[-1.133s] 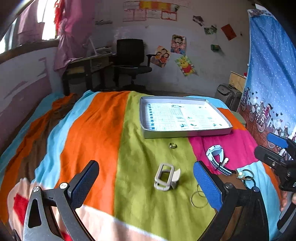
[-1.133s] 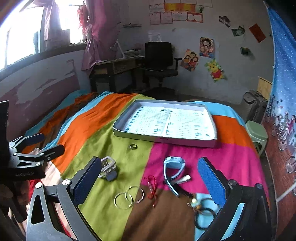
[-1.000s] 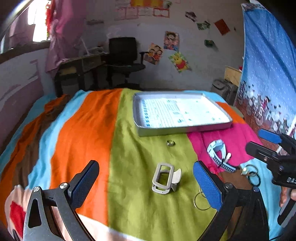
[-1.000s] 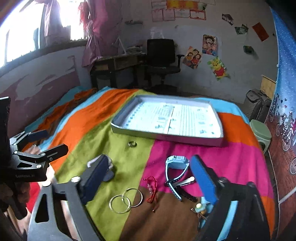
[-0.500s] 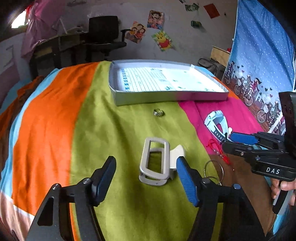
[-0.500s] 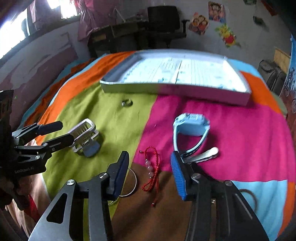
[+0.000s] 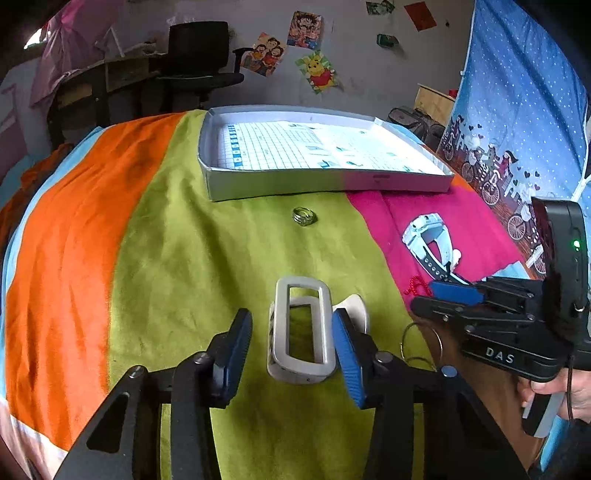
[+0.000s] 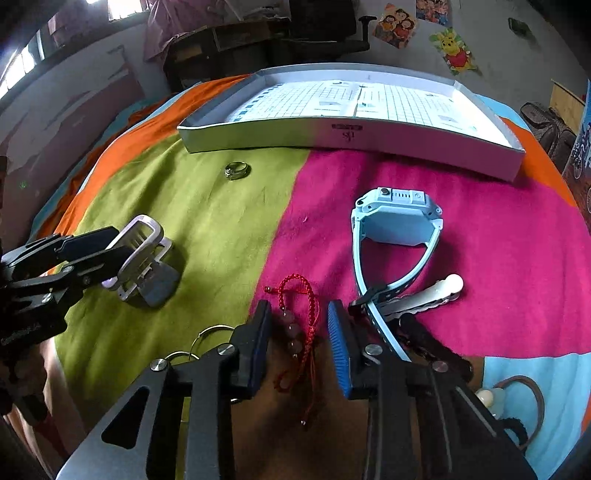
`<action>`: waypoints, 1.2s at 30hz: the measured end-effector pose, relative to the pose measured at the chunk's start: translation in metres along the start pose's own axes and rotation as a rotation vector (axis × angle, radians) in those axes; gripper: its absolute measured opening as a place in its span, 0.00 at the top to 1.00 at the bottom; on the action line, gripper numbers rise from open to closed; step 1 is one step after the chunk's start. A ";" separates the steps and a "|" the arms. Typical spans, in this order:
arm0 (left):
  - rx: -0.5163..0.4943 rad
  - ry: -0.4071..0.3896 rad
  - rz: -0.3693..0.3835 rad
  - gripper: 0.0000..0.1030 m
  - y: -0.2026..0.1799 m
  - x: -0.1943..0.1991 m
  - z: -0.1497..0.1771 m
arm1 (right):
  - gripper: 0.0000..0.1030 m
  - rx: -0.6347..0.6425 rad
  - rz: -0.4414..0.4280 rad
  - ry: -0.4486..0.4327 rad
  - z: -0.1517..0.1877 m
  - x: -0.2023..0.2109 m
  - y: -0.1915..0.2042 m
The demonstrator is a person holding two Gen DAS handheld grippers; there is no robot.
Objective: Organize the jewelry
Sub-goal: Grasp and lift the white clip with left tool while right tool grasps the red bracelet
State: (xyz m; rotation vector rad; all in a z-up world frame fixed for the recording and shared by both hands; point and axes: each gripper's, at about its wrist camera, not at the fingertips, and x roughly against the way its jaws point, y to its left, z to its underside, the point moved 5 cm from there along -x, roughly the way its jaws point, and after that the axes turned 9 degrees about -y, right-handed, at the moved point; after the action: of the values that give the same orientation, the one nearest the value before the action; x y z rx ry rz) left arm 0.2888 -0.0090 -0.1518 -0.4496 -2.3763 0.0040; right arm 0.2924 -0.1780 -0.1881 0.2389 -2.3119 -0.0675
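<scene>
Daylight is coming in from a window (image 8: pixel 122 7) at upper left, glaring white. The striped blanket (image 7: pixel 166 258) is showing bright and sharp mid-frame. Fisheye bending is curving edges, and corners are darkening to black.

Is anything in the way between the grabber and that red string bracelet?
Nothing visible. The red bracelet already lies between the right gripper's closing fingers. The blue watch strap lies just outside one finger, the silver hoops outside the other.
</scene>
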 end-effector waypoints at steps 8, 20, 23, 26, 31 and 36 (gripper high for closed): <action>0.058 0.041 0.043 0.52 0.005 -0.002 0.004 | 0.80 -0.027 -0.008 -0.008 -0.002 -0.001 -0.004; 0.083 0.023 0.099 0.25 0.004 0.005 0.006 | 0.80 -0.046 -0.023 -0.020 -0.001 0.000 -0.007; 0.066 0.019 0.100 0.25 -0.001 0.005 0.006 | 0.80 -0.044 -0.026 -0.022 0.000 0.000 -0.008; 0.024 0.017 0.061 0.25 -0.007 0.004 0.008 | 0.80 -0.040 -0.023 -0.022 0.000 -0.001 -0.007; -0.050 0.022 -0.030 0.38 -0.010 -0.003 0.011 | 0.80 -0.024 -0.016 -0.018 0.000 -0.001 -0.005; -0.081 -0.006 -0.072 0.56 -0.013 -0.001 0.012 | 0.80 -0.011 -0.010 -0.013 0.002 -0.004 -0.003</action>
State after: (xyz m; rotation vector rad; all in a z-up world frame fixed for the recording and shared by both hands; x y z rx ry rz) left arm 0.2773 -0.0202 -0.1594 -0.4026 -2.4040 -0.1236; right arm 0.2938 -0.1800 -0.1922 0.2450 -2.3224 -0.0874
